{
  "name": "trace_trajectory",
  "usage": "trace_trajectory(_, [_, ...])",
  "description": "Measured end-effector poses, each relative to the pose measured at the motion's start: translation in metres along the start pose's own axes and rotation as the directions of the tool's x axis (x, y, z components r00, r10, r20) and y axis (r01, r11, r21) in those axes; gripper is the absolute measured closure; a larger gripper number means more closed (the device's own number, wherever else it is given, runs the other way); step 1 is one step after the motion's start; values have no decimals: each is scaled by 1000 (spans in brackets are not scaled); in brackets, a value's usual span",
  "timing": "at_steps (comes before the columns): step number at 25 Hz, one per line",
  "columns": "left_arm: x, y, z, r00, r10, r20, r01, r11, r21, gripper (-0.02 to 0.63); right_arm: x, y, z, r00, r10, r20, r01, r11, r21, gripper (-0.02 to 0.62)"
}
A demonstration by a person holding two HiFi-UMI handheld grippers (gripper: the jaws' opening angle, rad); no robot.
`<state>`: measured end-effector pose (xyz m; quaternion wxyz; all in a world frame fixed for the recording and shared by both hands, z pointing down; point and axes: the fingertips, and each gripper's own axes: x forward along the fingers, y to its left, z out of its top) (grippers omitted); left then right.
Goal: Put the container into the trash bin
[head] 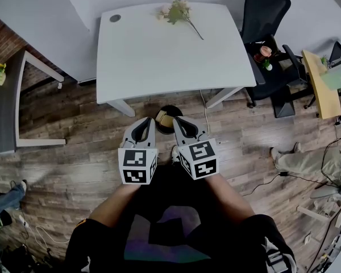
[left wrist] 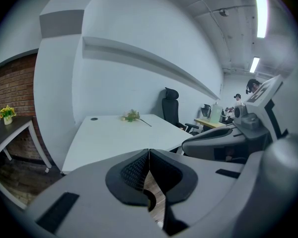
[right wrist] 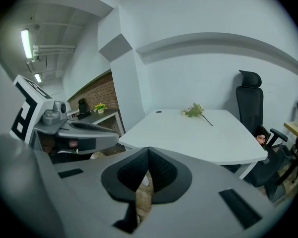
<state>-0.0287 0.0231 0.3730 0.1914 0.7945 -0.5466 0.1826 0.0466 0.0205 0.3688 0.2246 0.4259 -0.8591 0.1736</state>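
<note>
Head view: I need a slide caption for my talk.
Left tool and right tool, shut and empty, held side by side by the dark trash bin at a white table.

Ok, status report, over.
Left gripper shut, empty. Right gripper shut, empty. Pale container lies in trash bin at table edge. Nothing in the way.

Table (head: 170,56) was white, sprig (head: 176,10) pale yellow and green, floor (head: 68,164) brown wood-grain plank, bin (head: 176,109) black, container (head: 165,120) tan. Left gripper (head: 145,121) and right gripper (head: 179,121) were grey, with black ribbed pads (left wrist: 134,170) and cubes (head: 137,165) white with black square markers. Chair (head: 267,10) was black, wall (head: 0,38) red-brown brick, side desk (head: 5,107) dark grey with white legs.
</note>
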Motion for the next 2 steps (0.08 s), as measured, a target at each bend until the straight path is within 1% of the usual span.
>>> trace_trajectory(2, [0,-1,0,1000,0,-2,0,1000,1,597,-1,-1,-1,1000,-1,0,1,1000,2,583])
